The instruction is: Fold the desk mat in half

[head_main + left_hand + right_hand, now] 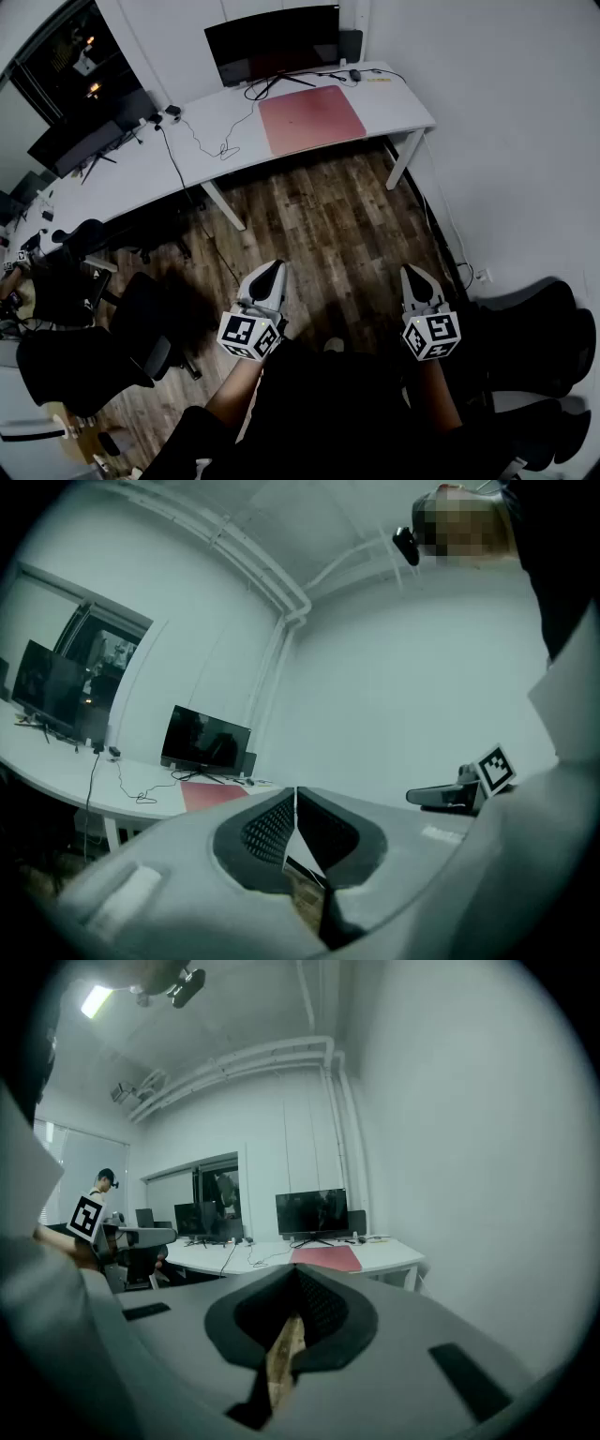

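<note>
The left gripper (271, 269), jaws lying together on nothing, is pointing level above the wood-plank floor (328, 225). Ahead, well apart from both grippers, the flat reddish rectangular desk mat (311, 118) is lying unfolded on the white worktop (202, 141). The right gripper (413, 273), likewise closed and empty, is tilting slightly downward. Both are probably being carried closed because the mat is not yet within reach.

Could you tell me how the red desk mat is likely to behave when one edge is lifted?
The desk mat lies thin and flat on the desk, so probably floppy and light. Its smooth face may slide.
</note>
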